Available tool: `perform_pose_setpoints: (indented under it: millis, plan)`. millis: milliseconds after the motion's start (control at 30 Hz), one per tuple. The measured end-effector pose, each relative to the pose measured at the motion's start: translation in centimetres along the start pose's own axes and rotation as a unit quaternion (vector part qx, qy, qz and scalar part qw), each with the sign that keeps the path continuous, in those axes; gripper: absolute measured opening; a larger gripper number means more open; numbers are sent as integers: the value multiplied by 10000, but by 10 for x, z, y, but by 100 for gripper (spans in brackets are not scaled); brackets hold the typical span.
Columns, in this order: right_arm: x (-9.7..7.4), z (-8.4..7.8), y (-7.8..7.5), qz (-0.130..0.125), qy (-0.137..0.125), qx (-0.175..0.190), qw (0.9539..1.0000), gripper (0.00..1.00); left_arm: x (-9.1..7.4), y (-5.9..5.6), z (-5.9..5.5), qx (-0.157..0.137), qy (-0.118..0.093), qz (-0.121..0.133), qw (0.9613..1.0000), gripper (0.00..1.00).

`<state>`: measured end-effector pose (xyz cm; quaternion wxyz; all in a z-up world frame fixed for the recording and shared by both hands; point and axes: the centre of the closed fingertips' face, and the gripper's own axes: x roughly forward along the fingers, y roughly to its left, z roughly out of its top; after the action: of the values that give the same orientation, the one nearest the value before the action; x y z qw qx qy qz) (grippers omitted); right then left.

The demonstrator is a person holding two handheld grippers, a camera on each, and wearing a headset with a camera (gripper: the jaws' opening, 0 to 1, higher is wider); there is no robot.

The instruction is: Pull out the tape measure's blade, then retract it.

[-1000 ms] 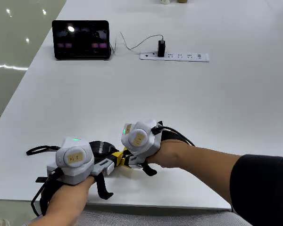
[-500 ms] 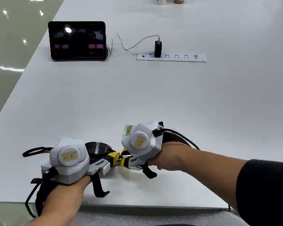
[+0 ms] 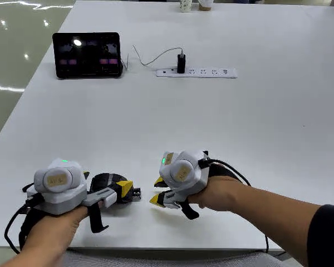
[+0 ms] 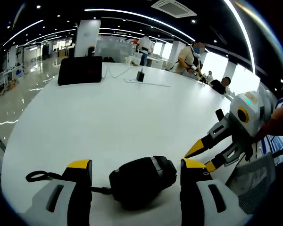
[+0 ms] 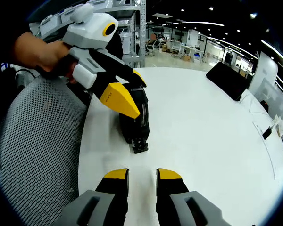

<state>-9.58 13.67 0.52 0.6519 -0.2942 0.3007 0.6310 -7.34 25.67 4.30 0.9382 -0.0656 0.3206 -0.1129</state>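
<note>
My left gripper (image 4: 137, 164) covers a good part of the tape measure (image 4: 141, 181). In the head view, the gripper's body cuts the black case off to a low hump. In the right gripper view, one yellow finger (image 5: 119, 100) of that gripper lies across the top of the case.

The case sits between my two left fingers. It is almost against the one on the right of the left gripper view, with a thin gap on the other side. Whether the pads press on it I cannot tell. Its wrist strap (image 4: 37, 176) passes behind the finger on the left, partly hidden, and ends in a loop lying on the white table (image 3: 211, 122) outside that finger.

My right gripper (image 5: 142, 175) has its fingers a little apart, with bare table between them. A small dark hook (image 5: 140, 147) at the mouth of the case lies straight ahead of those fingertips, near but not touching. It is too small for me to make out more. The case lies just beyond it, under the left gripper's fingers.
</note>
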Motion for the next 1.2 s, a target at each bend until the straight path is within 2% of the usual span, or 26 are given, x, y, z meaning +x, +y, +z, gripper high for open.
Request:
perform_pose_setpoints:
  millis: [67,100,167,233,300,433,533,567,600,667,767,833,967,1167,1200]
  plan:
    - [-5,-3,-1,-18,-86,185,9998,21,-3,4,1,15,25,-103,9999,79]
    - [-8,-7,-1,-44,-66,203,9998,21,-5,3,-1,-45,98,-278,9996,81]
    - [-12,-12,-1,-117,-6,37,9999,22,-5,8,-4,-42,160,-316,9994,88]
    - [-17,-15,0,-116,-18,34,9999,24,-8,11,-4,48,184,-295,9994,99]
    - [-23,-16,-1,-118,-74,129,9998,27,-13,13,-1,189,104,-356,9991,99]
    - [-33,-19,-4,-202,-141,163,9996,28,-19,12,2,192,107,-606,9979,99]
    - [-42,-23,-9,-280,-261,420,9984,30,-25,1,-1,164,216,-1034,9943,99]
    - [-44,-25,-10,-301,-281,468,9981,31,-26,0,0,237,184,-1071,9938,99]
    - [-48,-28,-12,-334,-291,582,9973,32,-27,0,0,370,156,-1101,9931,99]
    - [-53,-34,-13,-388,-293,677,9965,33,-28,1,-1,435,178,-1122,9926,99]
    - [-63,-47,-15,-485,-301,872,9946,36,-29,6,-8,682,353,-1086,9911,99]
    - [-69,-52,-15,-510,-328,976,9934,39,-31,5,-14,764,500,-1180,9888,98]
    - [-82,-67,-13,-527,-396,1110,9916,48,-32,6,-18,960,544,-1189,9868,99]
    - [-106,-83,-15,-689,-603,1454,9851,60,-37,7,-20,1124,632,-1208,9843,99]
    - [-111,-90,-16,-742,-576,1548,9835,63,-38,8,-21,1172,673,-1213,9834,99]
